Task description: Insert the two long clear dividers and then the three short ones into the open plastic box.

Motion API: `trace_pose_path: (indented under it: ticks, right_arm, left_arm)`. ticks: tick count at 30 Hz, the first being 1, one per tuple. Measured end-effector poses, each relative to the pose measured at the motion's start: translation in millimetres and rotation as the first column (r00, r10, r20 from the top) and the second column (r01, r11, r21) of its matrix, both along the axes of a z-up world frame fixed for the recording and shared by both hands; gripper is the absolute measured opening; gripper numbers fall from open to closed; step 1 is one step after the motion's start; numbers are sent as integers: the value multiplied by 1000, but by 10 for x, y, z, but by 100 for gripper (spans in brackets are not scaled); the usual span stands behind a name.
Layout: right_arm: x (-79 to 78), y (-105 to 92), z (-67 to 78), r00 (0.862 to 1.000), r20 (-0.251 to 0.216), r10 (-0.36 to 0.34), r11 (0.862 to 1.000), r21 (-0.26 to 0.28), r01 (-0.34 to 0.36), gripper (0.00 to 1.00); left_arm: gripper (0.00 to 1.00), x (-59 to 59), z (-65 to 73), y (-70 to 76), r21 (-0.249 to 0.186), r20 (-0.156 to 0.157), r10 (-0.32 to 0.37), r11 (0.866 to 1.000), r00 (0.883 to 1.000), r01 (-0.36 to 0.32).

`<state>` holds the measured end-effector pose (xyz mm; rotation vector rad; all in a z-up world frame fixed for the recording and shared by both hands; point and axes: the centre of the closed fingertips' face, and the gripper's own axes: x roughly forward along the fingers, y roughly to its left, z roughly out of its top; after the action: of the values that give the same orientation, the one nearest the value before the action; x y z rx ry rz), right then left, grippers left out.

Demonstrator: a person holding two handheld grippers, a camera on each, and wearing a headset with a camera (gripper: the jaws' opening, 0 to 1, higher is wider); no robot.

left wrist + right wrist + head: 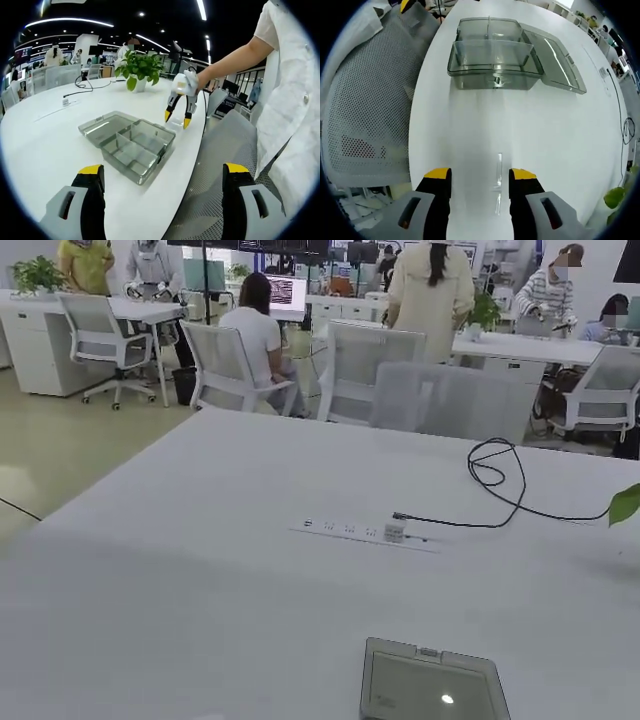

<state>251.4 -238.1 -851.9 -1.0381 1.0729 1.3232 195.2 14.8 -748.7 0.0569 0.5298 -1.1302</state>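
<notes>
The clear plastic box (131, 145) stands open near the table's edge, its lid (102, 125) lying flat beside it. Clear walls split its inside into compartments. My left gripper (163, 172) is open wide, low in front of the box and apart from it. Beyond the box, a hand holds my right gripper (177, 118) open above the table edge. In the right gripper view the box (492, 60) and lid (554, 56) lie ahead. A thin clear divider (498, 182) lies on the table between the open fingers of the right gripper (480, 175). The lid (432, 687) shows low in the head view.
A grey mesh chair (220, 150) stands against the table edge by the box. A potted plant (140, 67) stands behind the right gripper. A power strip (365, 533) and black cable (500, 490) lie mid-table. People and chairs are far behind.
</notes>
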Motion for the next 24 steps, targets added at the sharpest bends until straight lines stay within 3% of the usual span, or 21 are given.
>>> trace_pose_path:
  ticks: [10, 15, 17, 24]
  right_arm:
    - [27, -19, -33, 999, 37, 25, 1000, -19, -24, 41]
    - [23, -15, -26, 999, 39, 22, 1000, -21, -21, 40]
    - [18, -13, -23, 999, 41, 31, 999, -23, -30, 33]
    - [27, -14, -24, 999, 44, 31, 999, -26, -30, 33]
  left_arm:
    - [100, 5, -18, 0, -1, -6, -1, 1000, 1000, 1]
    - [100, 14, -11, -3, -3, -3, 0, 1000, 1000, 0]
    - [100, 19, -6, 0, -5, -3, 3, 1000, 1000, -3]
    - [100, 9, -7, 12, -3, -2, 4, 1000, 1000, -4]
